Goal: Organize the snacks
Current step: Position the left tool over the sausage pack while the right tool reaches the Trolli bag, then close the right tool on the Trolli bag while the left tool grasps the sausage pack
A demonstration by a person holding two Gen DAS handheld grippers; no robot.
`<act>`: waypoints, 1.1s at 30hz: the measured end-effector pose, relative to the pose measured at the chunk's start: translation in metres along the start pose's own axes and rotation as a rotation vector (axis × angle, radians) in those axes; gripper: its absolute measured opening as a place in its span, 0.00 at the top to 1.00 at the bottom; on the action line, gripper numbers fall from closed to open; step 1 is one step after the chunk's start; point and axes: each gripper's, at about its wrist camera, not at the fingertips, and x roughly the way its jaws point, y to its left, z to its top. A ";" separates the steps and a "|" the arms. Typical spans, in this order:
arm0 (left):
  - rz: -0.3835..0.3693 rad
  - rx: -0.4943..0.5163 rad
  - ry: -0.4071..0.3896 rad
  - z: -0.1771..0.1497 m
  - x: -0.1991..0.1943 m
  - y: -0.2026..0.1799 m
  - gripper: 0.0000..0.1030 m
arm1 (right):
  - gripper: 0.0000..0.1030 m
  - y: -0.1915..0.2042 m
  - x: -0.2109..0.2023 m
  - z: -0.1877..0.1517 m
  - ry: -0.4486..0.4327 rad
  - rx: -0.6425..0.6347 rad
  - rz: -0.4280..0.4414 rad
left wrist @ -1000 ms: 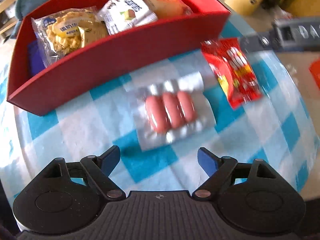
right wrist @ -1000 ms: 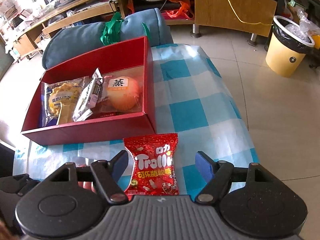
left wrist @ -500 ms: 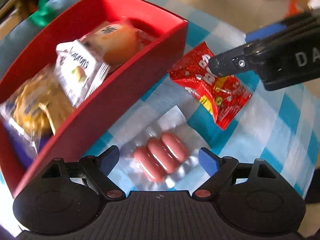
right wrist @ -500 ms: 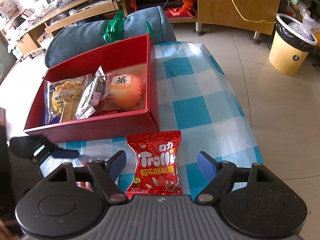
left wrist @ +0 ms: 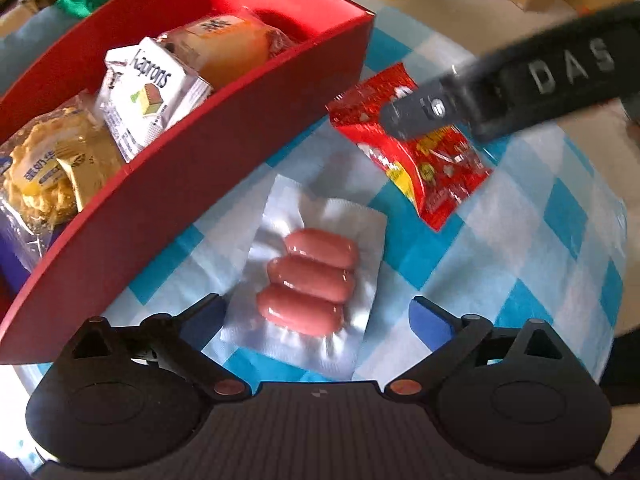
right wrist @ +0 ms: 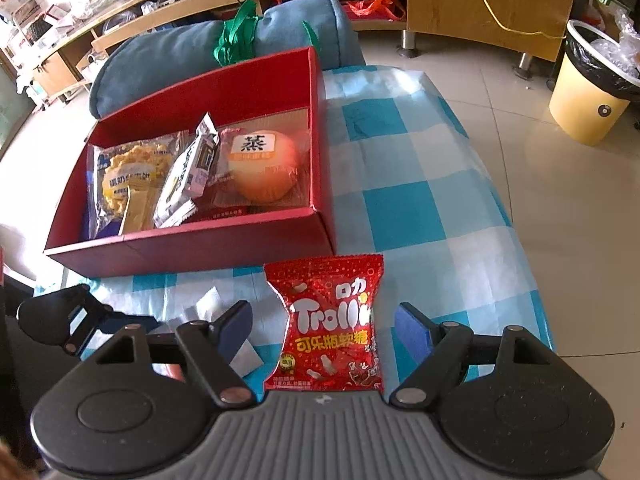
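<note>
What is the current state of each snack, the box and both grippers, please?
red box: open, partly filled
sausage pack: sealed, flat on cloth, outside box
gummy bag: sealed, flat, outside box
left gripper: opening, astride sausages, not touching
right gripper: open, astride gummy bag

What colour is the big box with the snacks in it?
Red: the box shows best in the right wrist view.

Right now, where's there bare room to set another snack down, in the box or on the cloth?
The red box has bare floor behind the three packets. The checked cloth is bare right of the box. The front is crowded: sausage pack, candy bag, both grippers.
</note>
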 end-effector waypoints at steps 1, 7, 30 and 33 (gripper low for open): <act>0.018 -0.011 -0.008 -0.001 0.002 -0.002 0.03 | 0.30 0.000 0.000 0.000 0.001 0.000 0.000; 0.043 -0.056 -0.041 -0.007 -0.011 -0.023 0.23 | 0.30 -0.005 0.003 0.000 0.011 0.002 -0.014; 0.054 -0.326 -0.037 -0.042 -0.023 0.011 0.15 | 0.22 0.009 0.042 -0.005 0.072 -0.024 -0.037; 0.081 -0.301 -0.039 -0.041 -0.020 0.005 0.11 | 0.13 0.018 0.048 -0.008 0.061 -0.060 -0.053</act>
